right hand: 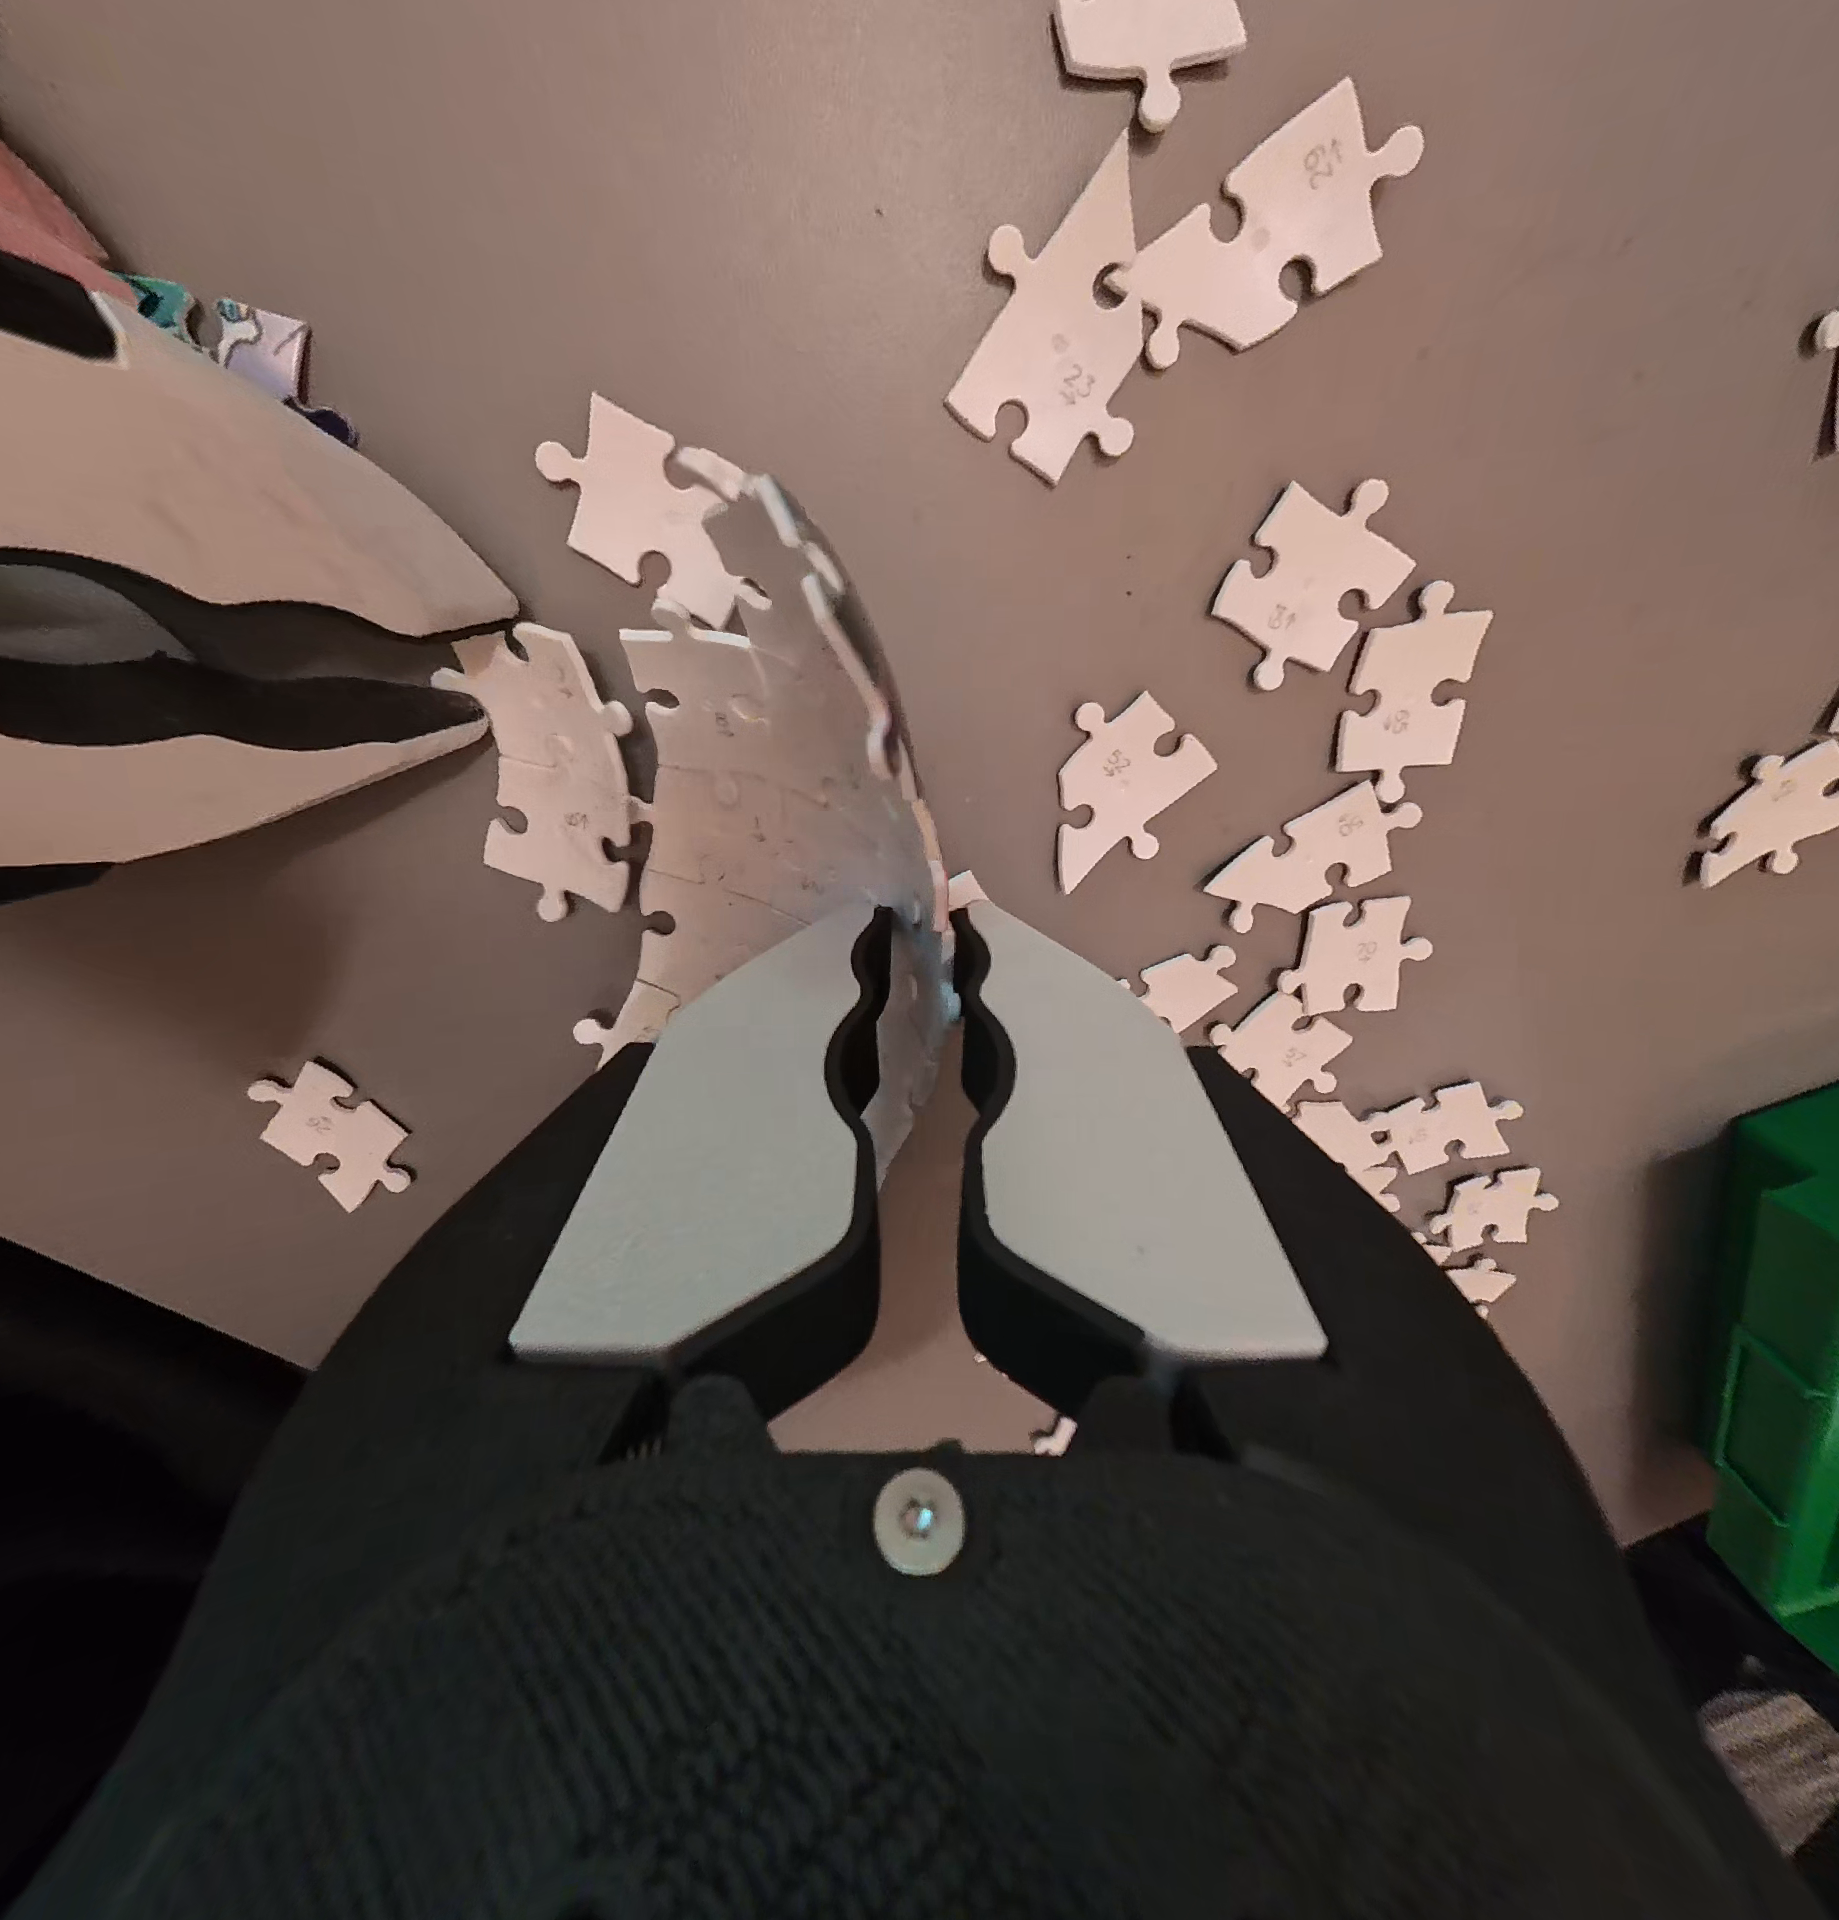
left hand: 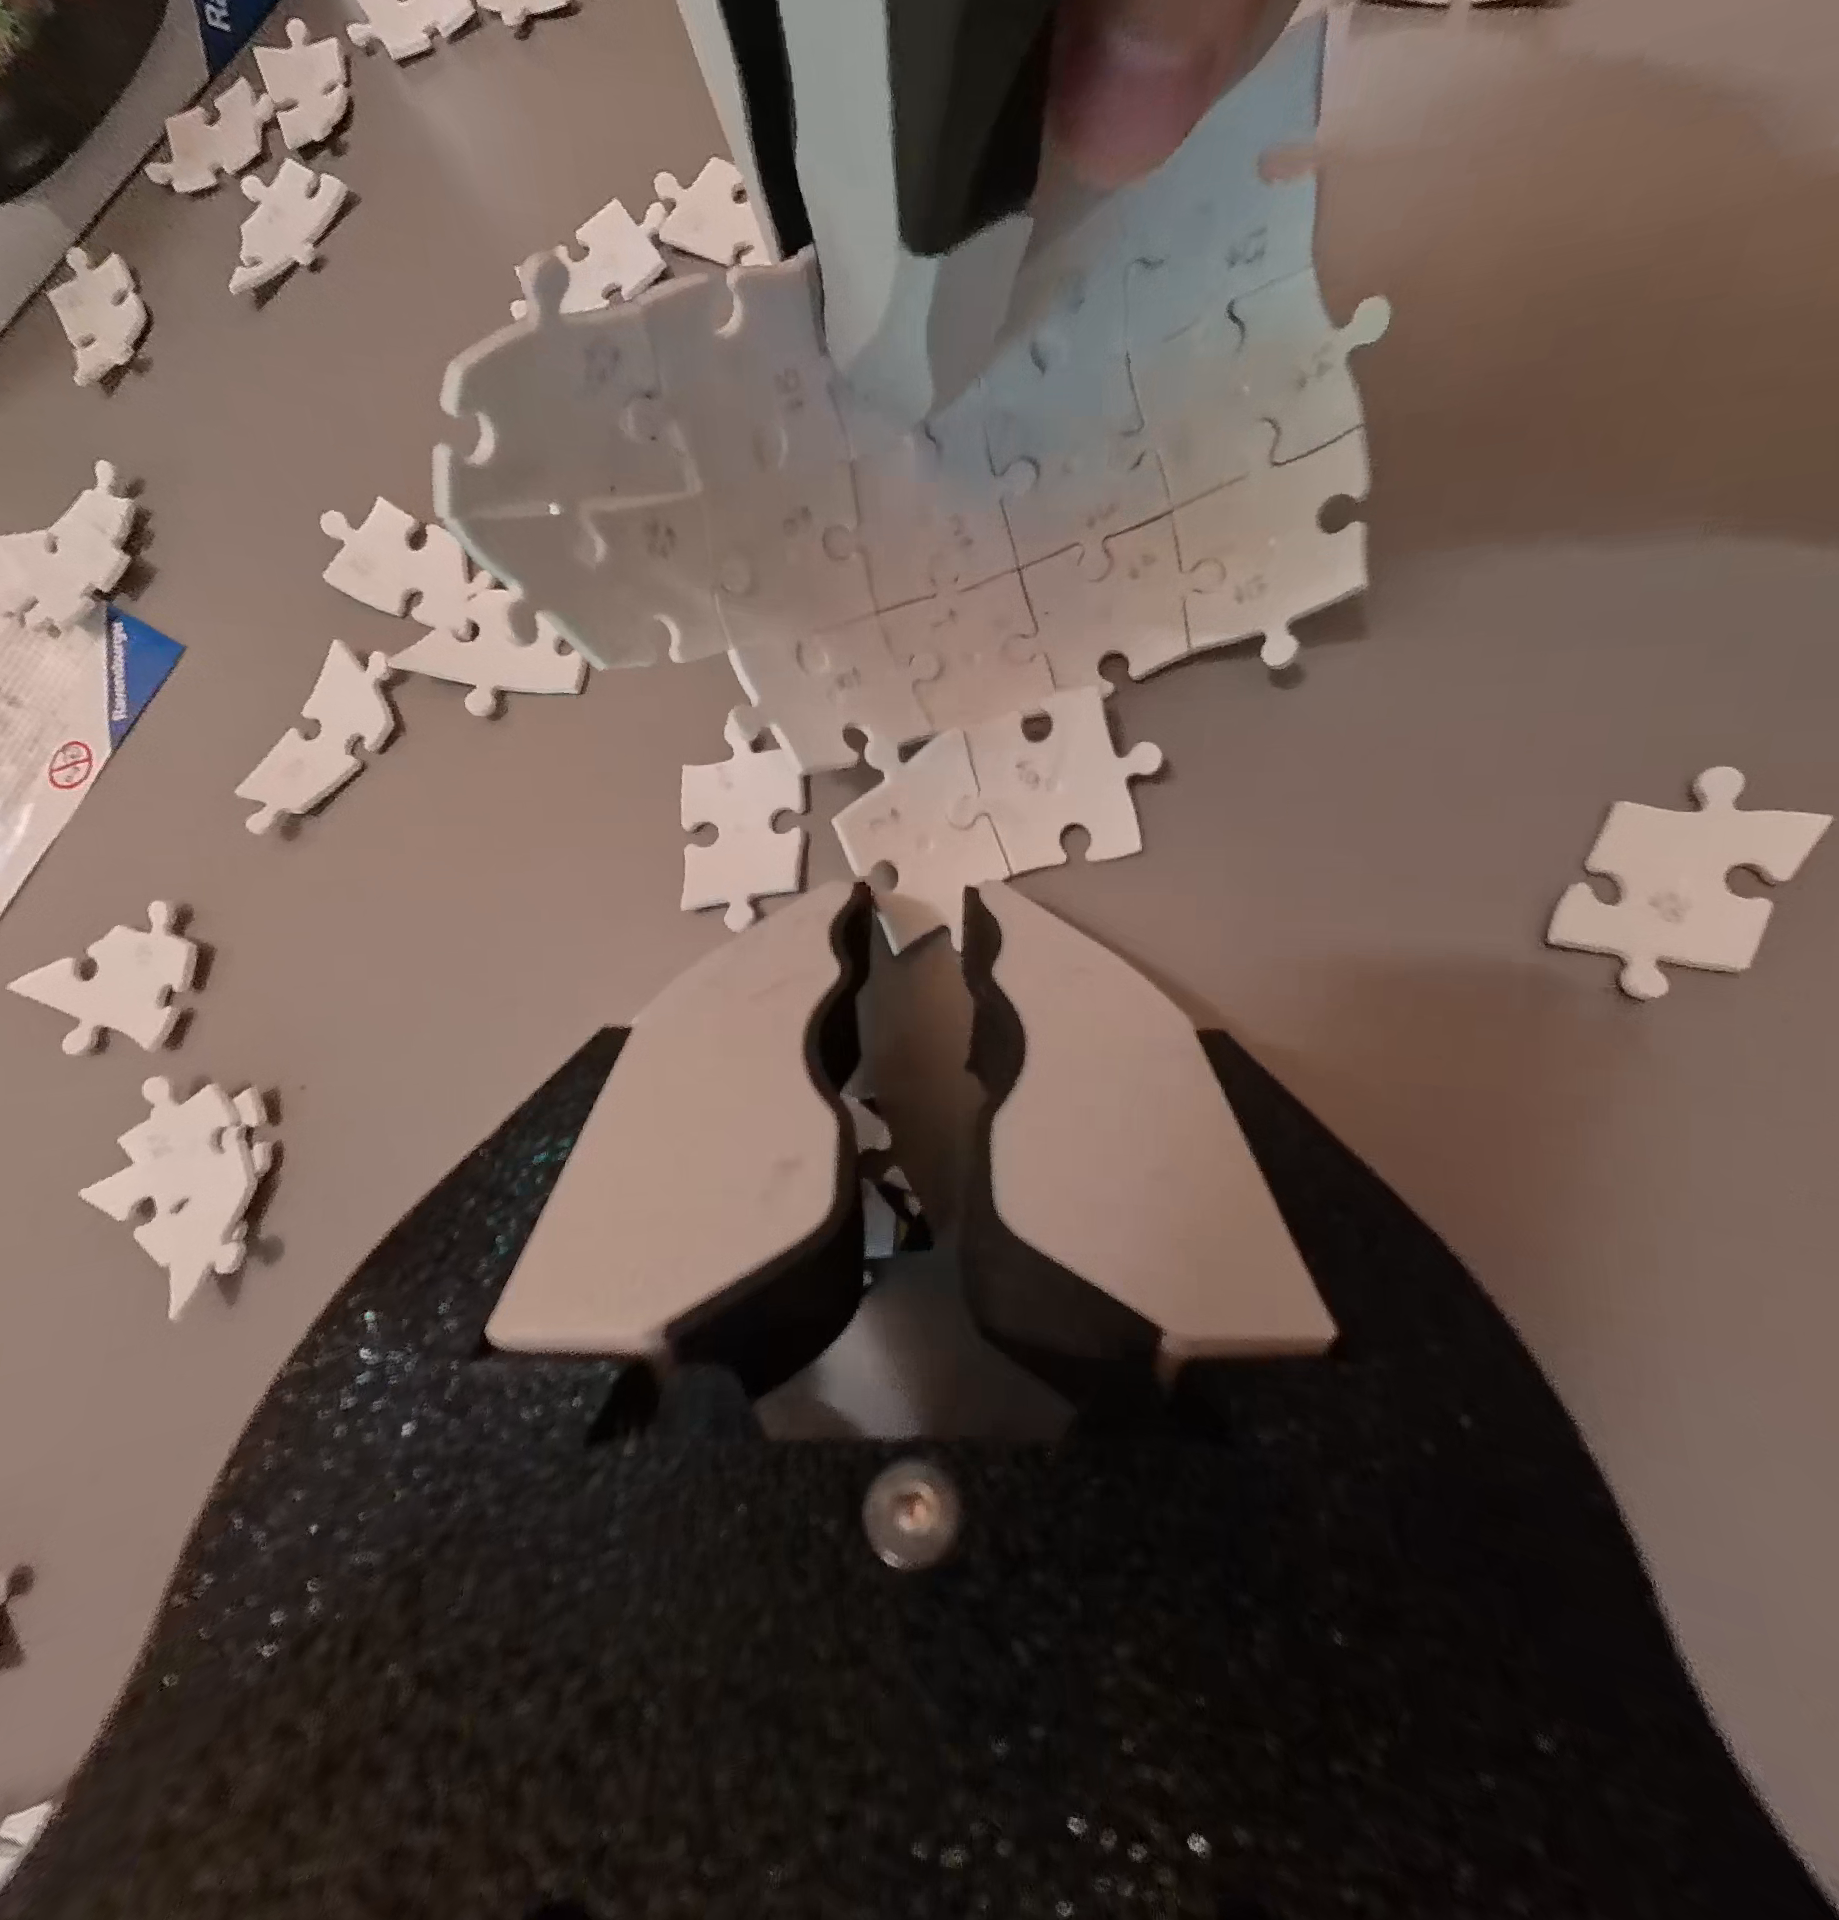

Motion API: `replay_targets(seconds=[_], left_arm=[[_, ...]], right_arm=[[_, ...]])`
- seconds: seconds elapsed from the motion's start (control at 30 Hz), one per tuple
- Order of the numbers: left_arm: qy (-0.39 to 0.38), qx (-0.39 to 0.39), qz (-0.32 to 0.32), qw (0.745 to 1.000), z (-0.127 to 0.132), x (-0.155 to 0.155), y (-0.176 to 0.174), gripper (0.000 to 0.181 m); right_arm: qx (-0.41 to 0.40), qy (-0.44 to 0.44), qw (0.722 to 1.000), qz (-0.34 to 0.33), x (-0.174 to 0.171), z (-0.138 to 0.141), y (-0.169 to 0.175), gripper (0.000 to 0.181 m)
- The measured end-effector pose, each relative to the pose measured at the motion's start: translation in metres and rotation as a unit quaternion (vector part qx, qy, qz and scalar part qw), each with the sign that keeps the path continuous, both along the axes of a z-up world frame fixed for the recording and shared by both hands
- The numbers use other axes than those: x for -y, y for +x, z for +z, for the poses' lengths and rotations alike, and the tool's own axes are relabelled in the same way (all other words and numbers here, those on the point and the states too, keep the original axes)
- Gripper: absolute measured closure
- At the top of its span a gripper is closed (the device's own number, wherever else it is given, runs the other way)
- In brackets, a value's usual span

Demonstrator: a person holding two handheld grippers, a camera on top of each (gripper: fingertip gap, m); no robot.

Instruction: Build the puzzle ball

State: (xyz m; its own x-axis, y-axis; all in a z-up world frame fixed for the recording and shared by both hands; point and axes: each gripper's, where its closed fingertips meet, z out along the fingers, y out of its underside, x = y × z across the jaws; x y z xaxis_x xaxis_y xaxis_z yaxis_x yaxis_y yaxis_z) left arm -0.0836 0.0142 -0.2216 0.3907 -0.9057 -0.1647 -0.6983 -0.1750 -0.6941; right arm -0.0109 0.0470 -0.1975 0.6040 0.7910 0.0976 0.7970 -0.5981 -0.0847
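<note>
White plastic: curved shell section [left hand: 998, 499] of the puzzle ball, blank numbered backs facing me, lifted off the grey table [left hand: 1517, 675].
Right gripper [right hand: 917, 920]: my jaws nearly closed, pinching the shell's edge; it stands on edge in the right wrist view, curving away from me.
Left gripper [left hand: 917, 896]: jaws a narrow gap apart, tips clamped on the corner of a joined two-piece strip [left hand: 998, 800]; seen side-on in the right wrist view.
Strip position: just beside the shell's lower edge, touching or nearly so, I can't tell if tabs are seated.
Loose pieces [right hand: 1310, 603]: scattered across the table on both sides; one lone piece [left hand: 1689, 883] off to the right.
Step, my guess: pressing the strip into the shell rim.
Risk: corner-only grip lets the strip pivot, tabs miss sockets.
Risk: pushing hard against a shell held at one edge could flex it and pop existing joints apart.
Risk: strip's own seam could split under sideways load.
</note>
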Motion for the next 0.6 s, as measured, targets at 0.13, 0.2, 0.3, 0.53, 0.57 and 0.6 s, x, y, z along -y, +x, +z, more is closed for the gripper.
replay_targets(seconds=[0.13,0.2,0.3,0.53,0.57,0.6], left_arm=[[0.011,-0.003,0.022,1.0,0.001,-0.001,-0.001,0.165],[0.016,-0.007,0.041,0.999,0.001,-0.003,-0.003,0.165],[0.02,0.001,0.061,0.998,0.002,-0.005,-0.003,0.163],[0.019,0.039,0.101,0.994,0.012,-0.005,-0.005,0.152],[0.006,0.054,0.119,0.991,0.013,-0.007,-0.007,0.148],[-0.012,0.071,0.135,0.988,0.015,-0.009,-0.008,0.147]], right_arm=[[0.017,0.005,1.0,0.004,0.0,0.001,0.0,0.17],[0.029,0.007,1.0,0.009,0.0,0.002,-0.001,0.17],[0.054,0.015,0.998,0.02,-0.001,0.005,-0.001,0.17],[0.107,0.039,0.992,0.06,-0.005,0.009,-0.007,0.17],[0.111,0.043,0.991,0.065,-0.006,0.01,-0.008,0.17],[0.114,0.047,0.99,0.072,-0.006,0.011,-0.009,0.17]])
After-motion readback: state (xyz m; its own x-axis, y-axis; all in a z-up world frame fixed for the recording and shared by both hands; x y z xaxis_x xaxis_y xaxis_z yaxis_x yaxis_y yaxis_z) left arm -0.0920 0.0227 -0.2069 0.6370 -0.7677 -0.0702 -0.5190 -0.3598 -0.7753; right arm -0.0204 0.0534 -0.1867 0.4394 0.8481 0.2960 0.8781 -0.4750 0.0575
